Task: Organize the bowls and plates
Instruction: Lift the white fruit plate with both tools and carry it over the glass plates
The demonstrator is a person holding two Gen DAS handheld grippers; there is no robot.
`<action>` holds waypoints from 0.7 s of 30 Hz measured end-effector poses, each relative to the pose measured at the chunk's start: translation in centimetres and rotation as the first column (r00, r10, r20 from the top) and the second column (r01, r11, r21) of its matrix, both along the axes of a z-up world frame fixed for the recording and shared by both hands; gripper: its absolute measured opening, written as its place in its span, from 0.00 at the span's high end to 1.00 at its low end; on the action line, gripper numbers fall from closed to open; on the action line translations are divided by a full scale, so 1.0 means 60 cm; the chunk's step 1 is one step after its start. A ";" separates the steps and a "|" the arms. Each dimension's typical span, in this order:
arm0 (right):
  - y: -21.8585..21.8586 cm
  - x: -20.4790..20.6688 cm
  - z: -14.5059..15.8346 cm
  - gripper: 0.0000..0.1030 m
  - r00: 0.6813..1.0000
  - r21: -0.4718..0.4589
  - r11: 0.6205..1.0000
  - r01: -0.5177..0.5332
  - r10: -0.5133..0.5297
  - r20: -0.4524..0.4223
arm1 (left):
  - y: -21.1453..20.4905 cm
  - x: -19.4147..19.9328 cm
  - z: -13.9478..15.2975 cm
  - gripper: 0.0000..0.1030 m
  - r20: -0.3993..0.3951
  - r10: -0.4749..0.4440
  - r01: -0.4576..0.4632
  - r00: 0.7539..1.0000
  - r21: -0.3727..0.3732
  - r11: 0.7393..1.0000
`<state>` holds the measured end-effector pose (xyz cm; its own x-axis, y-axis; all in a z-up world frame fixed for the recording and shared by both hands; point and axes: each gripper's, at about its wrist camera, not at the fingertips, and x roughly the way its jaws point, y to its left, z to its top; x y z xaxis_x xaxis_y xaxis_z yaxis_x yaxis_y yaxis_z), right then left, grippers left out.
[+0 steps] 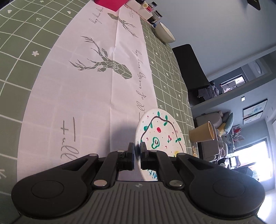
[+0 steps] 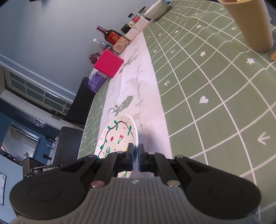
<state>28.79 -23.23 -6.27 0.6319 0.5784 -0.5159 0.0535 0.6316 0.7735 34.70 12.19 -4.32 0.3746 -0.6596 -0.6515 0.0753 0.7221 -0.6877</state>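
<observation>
Two grippers pinch one painted plate [image 1: 160, 136] by opposite edges, low centre of both wrist views. Left gripper [image 1: 137, 155] has its jaws clamped on the rim nearest its camera, pads [image 1: 132, 151] pressed to either face of the rim; right gripper [image 2: 136, 156] likewise has jaws closed on the rim on its side, w/ only the thin edge showing between pads [image 2: 130, 153]. Plate shows green vines, cherries and an avocado drawing, and sits over the white deer-print runner [image 1: 96, 82] on the green grid tablecloth [image 2: 215, 96]; whether it rests on the cloth or is lifted can't be told.

Handling, as a judgement: looks like glazed ceramic, so stiff, fairly heavy for a two-finger pinch, slick at the rim and breakable if dropped. Best hold is the rim, pads well over the lip, both sides kept level so it doesn't pivot or slip out.

Grey bowl [image 1: 164, 32] stands at the table's far end, upper right of left view and top centre of right view [image 2: 156, 8], near jars and bottles; prob. the other piece to sort. Tan paper cup [image 2: 250, 24] sits upper right in right view, pink box [image 2: 108, 62] mid left.
</observation>
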 end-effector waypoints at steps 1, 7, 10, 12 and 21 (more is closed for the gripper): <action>-0.002 -0.012 0.009 0.98 1.000 0.010 1.000 0.004 -0.004 0.001 | -0.003 -0.007 0.009 0.94 -0.008 -0.009 0.009 1.000 0.015 1.000; -0.013 -0.091 0.061 0.99 1.000 0.049 0.999 0.009 -0.010 0.027 | -0.024 -0.073 0.065 0.93 -0.004 -0.048 0.048 0.999 0.056 0.997; -0.021 -0.133 0.080 0.99 1.000 0.085 0.996 0.015 -0.017 0.023 | -0.026 -0.111 0.083 0.93 -0.019 -0.043 0.043 0.999 0.043 0.998; -0.022 -0.159 0.092 0.99 1.000 0.081 0.997 0.015 -0.016 0.010 | -0.029 -0.137 0.088 0.93 -0.032 -0.041 0.042 0.999 0.043 0.998; -0.041 -0.278 0.103 0.99 0.999 0.105 0.994 0.018 -0.013 -0.050 | -0.049 -0.234 0.082 0.93 -0.057 -0.089 0.091 0.994 0.035 0.995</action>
